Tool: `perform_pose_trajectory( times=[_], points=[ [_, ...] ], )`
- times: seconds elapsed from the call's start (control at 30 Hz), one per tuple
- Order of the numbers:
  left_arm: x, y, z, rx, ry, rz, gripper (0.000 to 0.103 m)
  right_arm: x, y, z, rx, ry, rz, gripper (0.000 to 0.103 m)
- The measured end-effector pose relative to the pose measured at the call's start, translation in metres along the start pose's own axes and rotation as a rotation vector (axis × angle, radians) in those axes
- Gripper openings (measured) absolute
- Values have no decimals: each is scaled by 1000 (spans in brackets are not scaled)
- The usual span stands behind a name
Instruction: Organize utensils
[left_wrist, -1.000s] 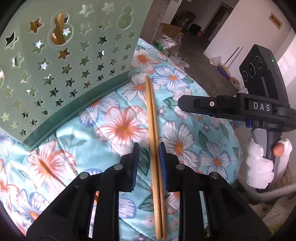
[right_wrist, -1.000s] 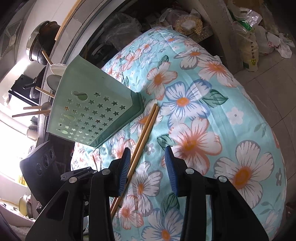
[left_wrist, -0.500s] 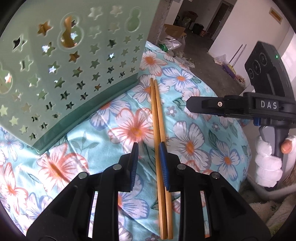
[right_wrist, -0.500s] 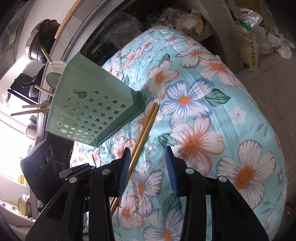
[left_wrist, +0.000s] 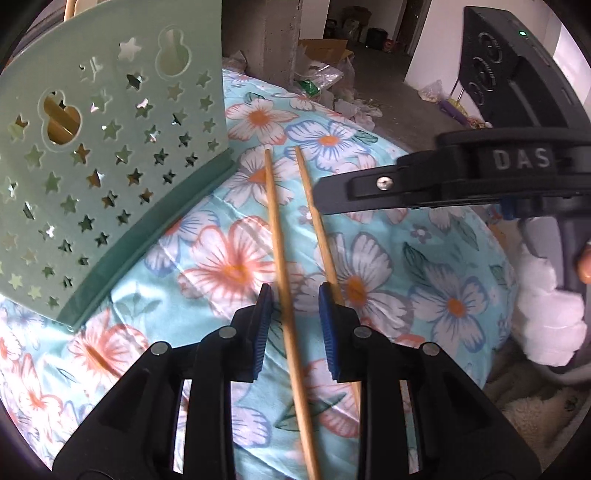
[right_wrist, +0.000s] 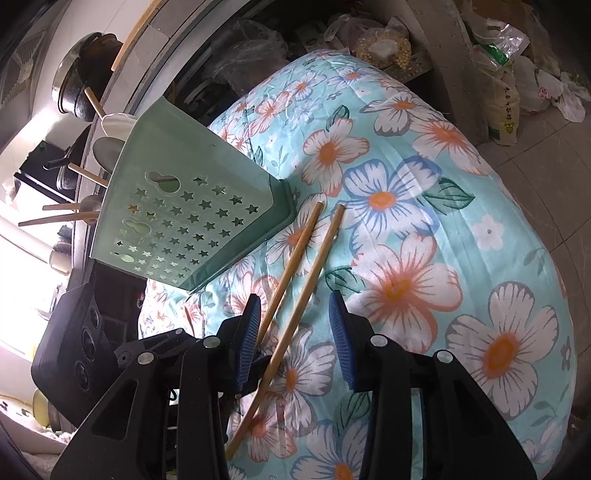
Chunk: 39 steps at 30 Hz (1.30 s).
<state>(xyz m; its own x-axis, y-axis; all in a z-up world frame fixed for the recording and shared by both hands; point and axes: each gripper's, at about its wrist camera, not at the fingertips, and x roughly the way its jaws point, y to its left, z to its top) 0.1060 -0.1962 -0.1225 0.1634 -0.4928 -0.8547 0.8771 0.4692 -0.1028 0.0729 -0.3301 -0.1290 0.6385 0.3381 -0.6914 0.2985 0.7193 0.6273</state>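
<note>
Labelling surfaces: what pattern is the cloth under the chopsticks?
Floral: white and orange flowers on turquoise cloth; right wrist view.

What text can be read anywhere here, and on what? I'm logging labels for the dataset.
"DAS": raised letters on the black body of the right tool, seen from the left wrist view.
Printing on the yellowish sack on the floor, right wrist view: too small and blurred to read.
Nothing readable on the green utensil holder, the chopsticks or the floral cloth.

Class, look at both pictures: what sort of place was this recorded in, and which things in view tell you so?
Probably a lived-in home kitchen or storeroom: a pot on a counter, a green utensil holder on a floral cloth, and bags piled on a bare floor.
</note>
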Motion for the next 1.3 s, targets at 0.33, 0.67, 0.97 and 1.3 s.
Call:
perform_pose_trajectory(
  times=[0.33,0.67,0.97,1.3],
  points=[
    [-2,9,-8,-37,-9,-23,24,26,13,10,-77,-7,-163,19],
    [-2,19,-6,-45,-7,-31,24,13,5,7,-112,-27,-231,9],
    [-7,29,-6,-52,-2,-2,6,11,-3,5,-85,-30,-209,7],
    [-26,46,-27,-128,61,-47,5,10,-7,6,-67,-27,-182,7]
  ],
)
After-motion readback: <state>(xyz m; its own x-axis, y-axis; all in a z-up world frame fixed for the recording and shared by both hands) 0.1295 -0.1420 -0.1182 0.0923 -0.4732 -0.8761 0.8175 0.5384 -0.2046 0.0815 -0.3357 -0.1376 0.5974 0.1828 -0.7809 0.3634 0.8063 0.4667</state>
